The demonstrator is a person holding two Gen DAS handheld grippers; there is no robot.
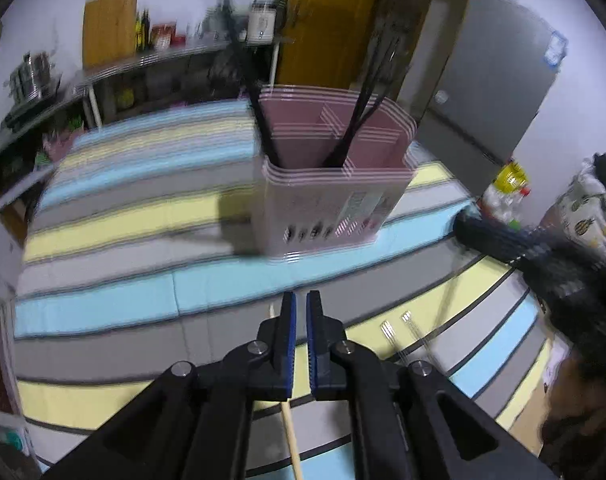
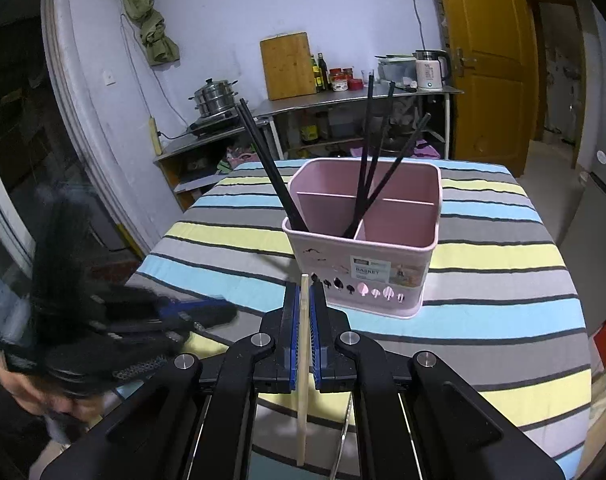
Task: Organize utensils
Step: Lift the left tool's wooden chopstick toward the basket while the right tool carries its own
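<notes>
A pale wooden chopstick (image 2: 303, 360) is clamped upright between the fingers of the right gripper (image 2: 303, 312), its tip just short of the pink holder (image 2: 383, 256) that stands ahead and slightly to the right on the striped tabletop (image 2: 503, 256). For a clean drop, the chopstick should be raised above the rim, aligned over a compartment clear of the leaning black chopsticks (image 2: 367, 160), and released only once its lower end is inside. The left gripper (image 1: 299, 312) is nearly closed, with nothing seen between its fingers. A second wooden chopstick (image 1: 293, 440) beneath it, and forks (image 1: 395, 332) lying just right of it, are shown only in the left view; the holder's label and compartment layout are sharp only in the right.
</notes>
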